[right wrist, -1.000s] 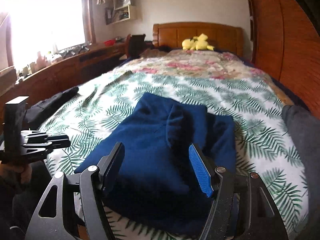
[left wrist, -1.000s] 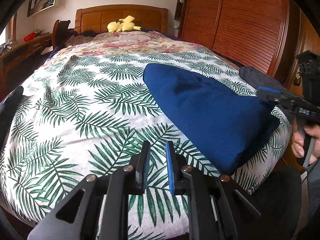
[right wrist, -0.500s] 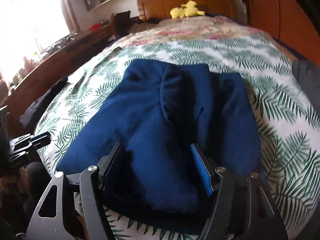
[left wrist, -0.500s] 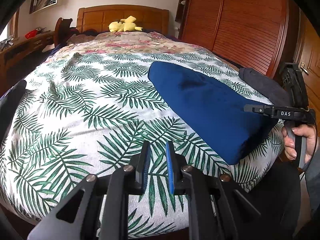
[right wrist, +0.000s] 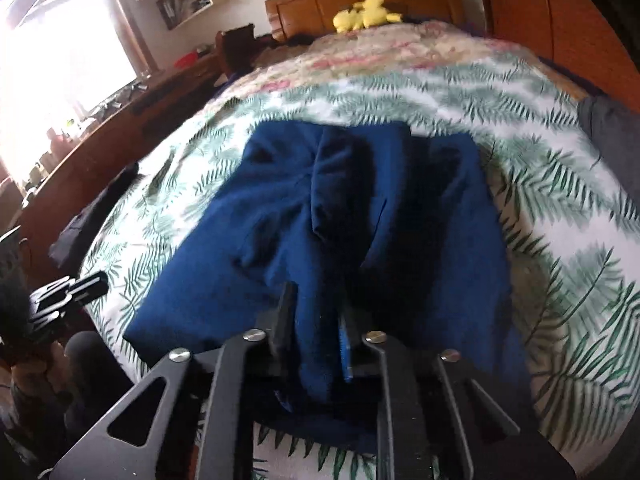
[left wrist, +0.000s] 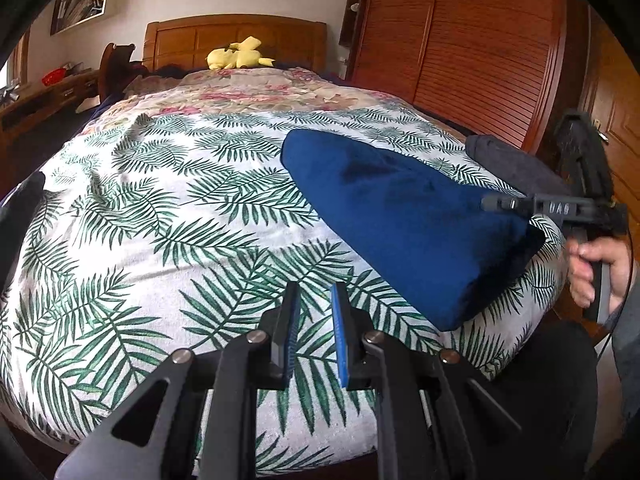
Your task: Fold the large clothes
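right gripper [right wrist: 316, 320]: jaws have just been closing, now clamped on a ridge of the garment's near edge. left gripper [left wrist: 314, 320]: fingers nearly together, nothing between them, over bare bedspread [left wrist: 160, 240]. garment [right wrist: 340, 208]: blue, folded, on the bed's near right part, long axis running near to far. left view only: hand [left wrist: 596, 268] on the right gripper's handle. far: yellow plush [left wrist: 238, 54] by the headboard [left wrist: 236, 36].

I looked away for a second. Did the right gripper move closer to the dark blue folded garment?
Yes. The right gripper came down toward the leaf-print bedspread, and its jaws have just been closing, now pinching the dark blue folded garment's near edge.
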### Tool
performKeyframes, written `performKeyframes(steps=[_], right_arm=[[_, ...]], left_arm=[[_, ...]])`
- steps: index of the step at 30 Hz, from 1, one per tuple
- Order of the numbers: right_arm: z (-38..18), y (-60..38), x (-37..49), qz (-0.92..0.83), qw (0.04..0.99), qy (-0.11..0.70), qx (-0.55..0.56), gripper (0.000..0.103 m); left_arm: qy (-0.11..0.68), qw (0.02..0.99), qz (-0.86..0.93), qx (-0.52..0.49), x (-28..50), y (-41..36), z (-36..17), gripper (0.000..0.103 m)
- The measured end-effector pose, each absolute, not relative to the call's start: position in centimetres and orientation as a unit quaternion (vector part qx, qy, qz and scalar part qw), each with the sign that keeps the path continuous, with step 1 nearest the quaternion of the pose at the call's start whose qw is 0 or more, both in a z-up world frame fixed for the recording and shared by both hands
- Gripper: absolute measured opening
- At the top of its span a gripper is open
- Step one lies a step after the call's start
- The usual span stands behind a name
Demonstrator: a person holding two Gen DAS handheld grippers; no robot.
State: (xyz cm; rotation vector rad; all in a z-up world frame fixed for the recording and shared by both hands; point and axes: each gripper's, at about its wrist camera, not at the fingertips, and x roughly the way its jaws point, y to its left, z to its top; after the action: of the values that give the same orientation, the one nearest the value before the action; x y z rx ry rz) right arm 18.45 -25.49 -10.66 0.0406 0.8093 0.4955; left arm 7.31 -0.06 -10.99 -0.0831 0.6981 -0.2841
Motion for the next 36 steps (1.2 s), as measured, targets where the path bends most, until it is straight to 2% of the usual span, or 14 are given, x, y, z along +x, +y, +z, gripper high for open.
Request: performKeyframes(steps=[6,10,18,21,25,28,36], right_arm=[[-5.0,-26.1,16.7,0.220,0.923,0.314,-0.022,0.008],[-3.0,-28.4,15.7,0.187,0.937,0.292,-0.040,0.008],[-8.7,-31.8,16.5,0.135,0.920,0.365,-0.046,0.011],[-8.6,-31.8,15.9,0.119,0.925,0.359,-0.045,0.024],[-8.1,-32.0,14.7,0.098,0.932,0.345,-0.052,0.051],[-8.1,-32.3,14.5,0.094,0.934,0.343,-0.044,0.060],[-11.5,-33.5,16.1,0.083,0.919,0.384,0.018,0.069]], left_arm=[[0.338,0.930,-0.144,-0.033,7.6,-0.7,-10.2,0.013],[0.333,0.930,-0.149,-0.030,7.9,-1.5,-9.7,0.013],[0.333,0.929,-0.160,-0.019,8.4,-3.0,-9.6,0.013],[0.334,0.928,-0.163,-0.016,8.7,-3.4,-9.6,0.013],[0.331,0.928,-0.171,-0.012,9.7,-3.8,-9.4,0.013],[0.326,0.928,-0.178,-0.011,11.0,-4.1,-8.9,0.013],[0.313,0.927,-0.205,0.015,16.7,-6.1,-7.0,0.013]])
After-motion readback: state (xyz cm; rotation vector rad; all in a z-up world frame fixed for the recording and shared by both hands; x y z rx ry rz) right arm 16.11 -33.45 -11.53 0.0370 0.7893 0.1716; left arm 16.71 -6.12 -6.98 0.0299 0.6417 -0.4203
